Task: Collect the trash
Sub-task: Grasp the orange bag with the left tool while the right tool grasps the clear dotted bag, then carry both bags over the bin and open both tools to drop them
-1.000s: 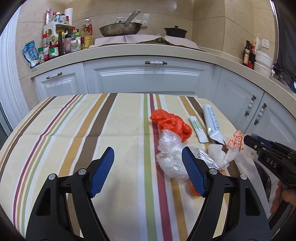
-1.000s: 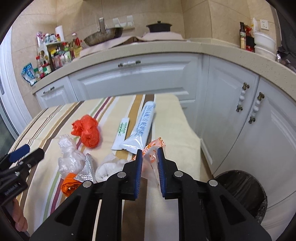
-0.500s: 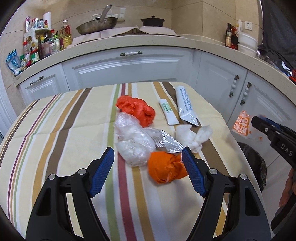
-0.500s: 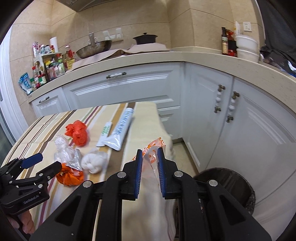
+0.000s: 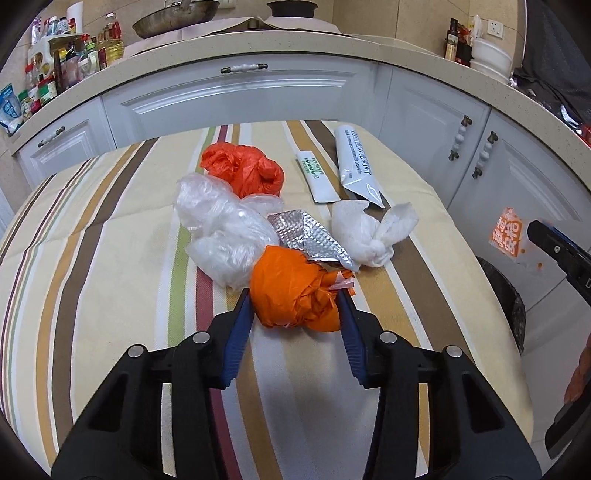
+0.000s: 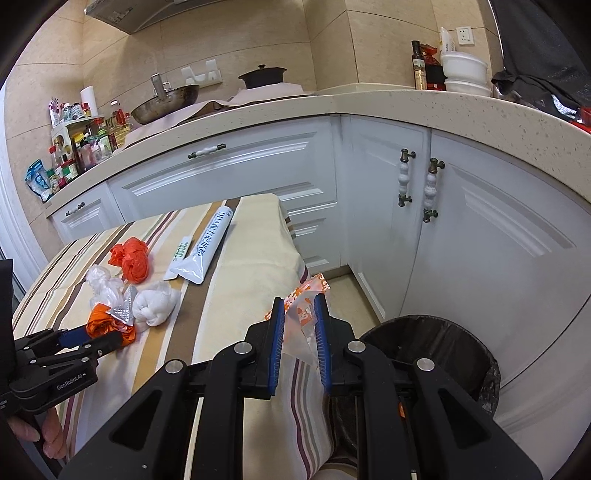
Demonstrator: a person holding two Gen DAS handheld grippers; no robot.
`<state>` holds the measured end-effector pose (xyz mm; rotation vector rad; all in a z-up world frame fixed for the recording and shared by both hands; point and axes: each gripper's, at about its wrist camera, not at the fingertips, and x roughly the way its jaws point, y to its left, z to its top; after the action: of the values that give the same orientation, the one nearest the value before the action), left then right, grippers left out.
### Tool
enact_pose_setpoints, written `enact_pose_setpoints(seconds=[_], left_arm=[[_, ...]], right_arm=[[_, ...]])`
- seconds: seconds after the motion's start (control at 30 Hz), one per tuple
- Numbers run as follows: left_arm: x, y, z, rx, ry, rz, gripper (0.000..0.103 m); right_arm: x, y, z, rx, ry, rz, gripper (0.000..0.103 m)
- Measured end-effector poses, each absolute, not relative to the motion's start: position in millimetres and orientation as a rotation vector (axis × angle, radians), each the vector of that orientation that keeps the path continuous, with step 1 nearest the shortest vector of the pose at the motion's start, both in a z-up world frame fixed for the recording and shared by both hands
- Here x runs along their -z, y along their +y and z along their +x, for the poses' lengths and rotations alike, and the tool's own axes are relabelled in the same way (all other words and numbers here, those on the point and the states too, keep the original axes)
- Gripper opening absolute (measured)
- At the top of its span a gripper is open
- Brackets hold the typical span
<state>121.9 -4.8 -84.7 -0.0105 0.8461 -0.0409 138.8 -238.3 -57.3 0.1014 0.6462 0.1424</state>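
Note:
My left gripper [image 5: 295, 301] has its blue pads against both sides of a crumpled orange bag [image 5: 295, 295] on the striped table [image 5: 110, 258]; it also shows in the right wrist view [image 6: 107, 325]. My right gripper [image 6: 300, 314] is shut on a clear wrapper with orange print [image 6: 306, 295], held past the table's right edge near a black trash bin [image 6: 436, 350]. On the table lie a clear plastic bag [image 5: 221, 236], a foil piece [image 5: 310, 240], a white wad [image 5: 369, 232], a red bag [image 5: 243, 171], a small sachet [image 5: 317, 177] and a white tube [image 5: 356, 166].
White kitchen cabinets [image 6: 461, 229] and a stone counter [image 5: 258, 48] curve behind and to the right of the table. The counter holds bottles [image 5: 66, 62], a wok [image 5: 173, 18] and a black pot [image 6: 262, 75]. The bin stands on the floor by the cabinet.
My left gripper has moved forward and closed onto the orange bag. My right gripper has carried the printed wrapper further right off the table, toward the bin.

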Motion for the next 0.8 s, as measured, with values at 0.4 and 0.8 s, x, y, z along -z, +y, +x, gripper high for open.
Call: enact_pose_setpoints(seconds=[0.4, 0.8], left_arm=[[75.8, 7.2, 96.5, 0.046, 0.818, -0.008, 0.042], [20.3, 1.4, 70.4, 0.032, 0.580, 0.010, 0.042]], right_arm=[[55.1, -234.1, 132.6, -0.150, 0.637, 0.088, 0.017], [34.3, -224.4, 109.7, -0.144, 0.566, 0.036, 0.017]])
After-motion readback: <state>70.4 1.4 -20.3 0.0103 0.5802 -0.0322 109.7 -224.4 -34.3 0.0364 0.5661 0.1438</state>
